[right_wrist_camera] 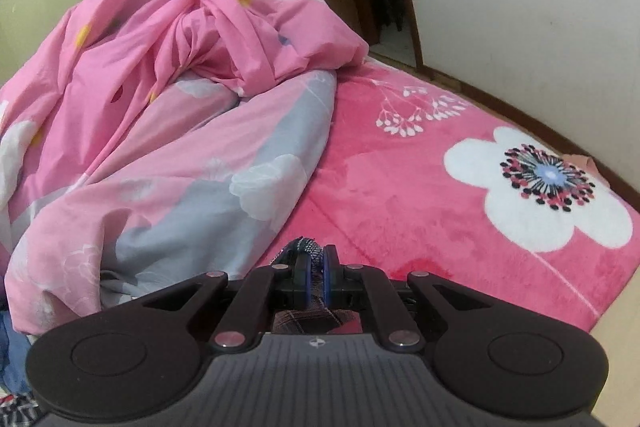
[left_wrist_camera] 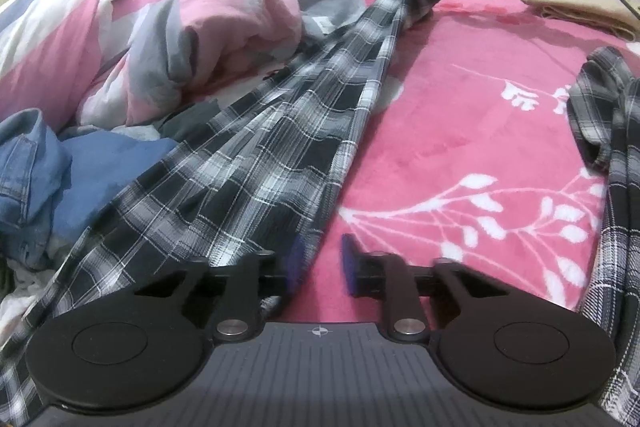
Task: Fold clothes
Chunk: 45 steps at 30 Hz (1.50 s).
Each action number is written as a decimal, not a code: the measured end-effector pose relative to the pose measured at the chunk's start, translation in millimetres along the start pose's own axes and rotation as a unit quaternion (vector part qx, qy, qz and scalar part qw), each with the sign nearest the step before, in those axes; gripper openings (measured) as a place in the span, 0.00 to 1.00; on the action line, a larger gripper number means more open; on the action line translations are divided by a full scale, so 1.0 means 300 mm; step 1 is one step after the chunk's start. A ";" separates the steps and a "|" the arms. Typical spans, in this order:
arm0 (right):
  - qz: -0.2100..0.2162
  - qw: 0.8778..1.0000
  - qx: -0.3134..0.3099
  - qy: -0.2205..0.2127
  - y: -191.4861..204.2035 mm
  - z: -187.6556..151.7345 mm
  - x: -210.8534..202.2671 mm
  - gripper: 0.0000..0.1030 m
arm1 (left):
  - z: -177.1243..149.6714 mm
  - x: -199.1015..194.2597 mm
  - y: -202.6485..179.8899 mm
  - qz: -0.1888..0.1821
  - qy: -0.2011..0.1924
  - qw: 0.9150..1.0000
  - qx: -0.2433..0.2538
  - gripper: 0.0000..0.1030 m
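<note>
Folding has barely begun: the right claw is clenched on the plaid shirt, stretched unfolded above the bed, while the left claw stands released at its edge.

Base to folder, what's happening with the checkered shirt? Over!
Right gripper shut on plaid shirt, one end raised. Left gripper open at its near edge. Rumpled quilt alongside, not blocking.
</note>
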State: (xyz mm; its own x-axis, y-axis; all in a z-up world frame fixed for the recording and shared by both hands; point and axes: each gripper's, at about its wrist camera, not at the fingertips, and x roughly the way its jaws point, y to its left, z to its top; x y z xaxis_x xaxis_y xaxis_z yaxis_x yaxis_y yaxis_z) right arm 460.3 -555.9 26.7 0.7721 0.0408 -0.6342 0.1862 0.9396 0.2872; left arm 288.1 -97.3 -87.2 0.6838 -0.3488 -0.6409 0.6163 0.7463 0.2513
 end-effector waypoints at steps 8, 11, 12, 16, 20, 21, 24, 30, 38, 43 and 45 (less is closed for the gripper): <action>0.013 0.999 -0.041 -0.011 0.009 0.030 -0.126 0.05 | 0.013 -0.099 0.071 -0.078 -0.045 0.995 -0.048 0.00; -0.001 0.998 -0.066 0.004 -0.040 -0.005 -0.158 0.05 | 0.002 -0.118 0.075 -0.112 -0.047 0.991 -0.048 0.00; -0.007 0.998 -0.063 0.025 -0.070 -0.035 -0.141 0.05 | -0.003 -0.117 0.070 -0.119 -0.044 0.991 -0.045 0.00; -0.046 0.992 -0.053 0.109 -0.189 -0.177 -0.052 0.05 | -0.026 -0.093 0.060 -0.144 -0.018 0.989 -0.039 0.00; -0.102 0.984 -0.029 0.145 -0.273 -0.283 0.013 0.07 | -0.035 -0.062 0.047 -0.141 0.009 0.990 -0.027 0.00; -0.099 0.986 -0.022 0.133 -0.290 -0.293 -0.003 0.08 | -0.035 -0.061 0.041 -0.132 0.010 0.991 -0.021 0.00; -0.060 0.994 0.036 0.083 -0.336 -0.304 -0.104 0.10 | -0.032 -0.070 0.028 -0.111 0.001 0.994 -0.003 0.05; 0.083 0.972 0.179 0.129 -0.358 -0.402 -0.137 0.43 | -0.023 -0.061 -0.038 -0.075 -0.016 0.996 0.047 0.26; 0.119 0.935 0.310 0.126 -0.395 -0.466 0.006 0.42 | 0.011 0.018 -0.089 -0.040 -0.022 0.996 0.076 0.23; 0.081 0.942 0.310 0.096 -0.400 -0.442 0.042 0.12 | 0.024 0.053 -0.076 -0.045 -0.017 0.997 0.055 0.15; 0.068 0.949 0.294 0.088 -0.381 -0.431 0.050 0.07 | 0.031 0.061 -0.072 -0.044 -0.013 0.998 0.046 0.04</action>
State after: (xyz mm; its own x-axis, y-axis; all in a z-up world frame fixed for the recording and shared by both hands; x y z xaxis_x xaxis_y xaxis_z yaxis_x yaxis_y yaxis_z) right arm 372.0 -618.8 -108.6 0.7090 0.2525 -0.6584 0.4395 0.5720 0.6926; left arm 291.0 -125.0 -97.7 0.6349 -0.4268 -0.6440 0.7066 0.6579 0.2606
